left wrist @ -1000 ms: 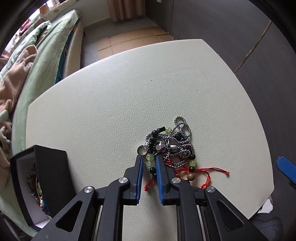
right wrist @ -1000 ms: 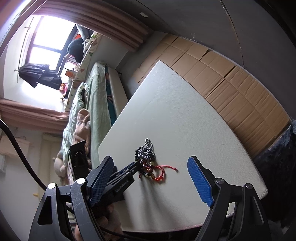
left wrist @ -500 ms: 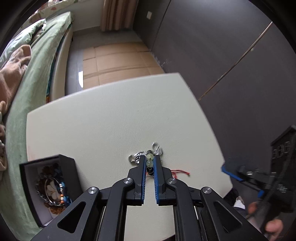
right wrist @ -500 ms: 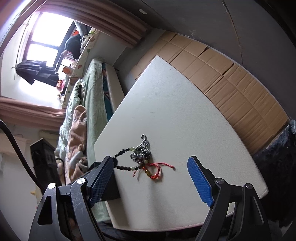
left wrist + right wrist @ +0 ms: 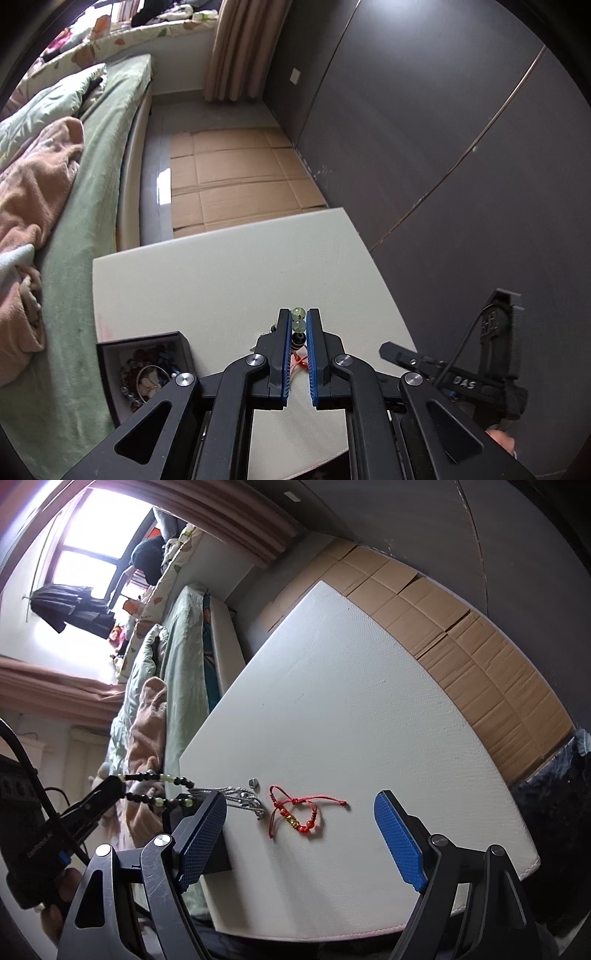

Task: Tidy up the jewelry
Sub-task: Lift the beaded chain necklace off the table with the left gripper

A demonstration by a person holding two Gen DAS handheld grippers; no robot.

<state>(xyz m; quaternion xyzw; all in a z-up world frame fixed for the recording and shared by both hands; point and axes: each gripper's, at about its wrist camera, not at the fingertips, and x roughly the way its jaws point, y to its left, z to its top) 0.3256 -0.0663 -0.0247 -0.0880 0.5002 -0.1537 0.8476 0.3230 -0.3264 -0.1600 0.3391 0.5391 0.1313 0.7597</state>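
Lifting the beaded bracelet (image 5: 298, 325) clamped in your left gripper (image 5: 298, 322), watch the silver chain (image 5: 240, 798) snagged on it above the table (image 5: 332, 701); your right gripper (image 5: 301, 834) hangs released.

Green-and-black bead bracelet (image 5: 159, 788) hangs lifted; red cord bracelet (image 5: 295, 812) lies flat on table (image 5: 369, 701)

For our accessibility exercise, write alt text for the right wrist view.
A red cord bracelet with gold beads lies on the white padded table between the right hand-held gripper's open blue fingers. At left, the left hand-held gripper holds up a black-and-green beaded strand.
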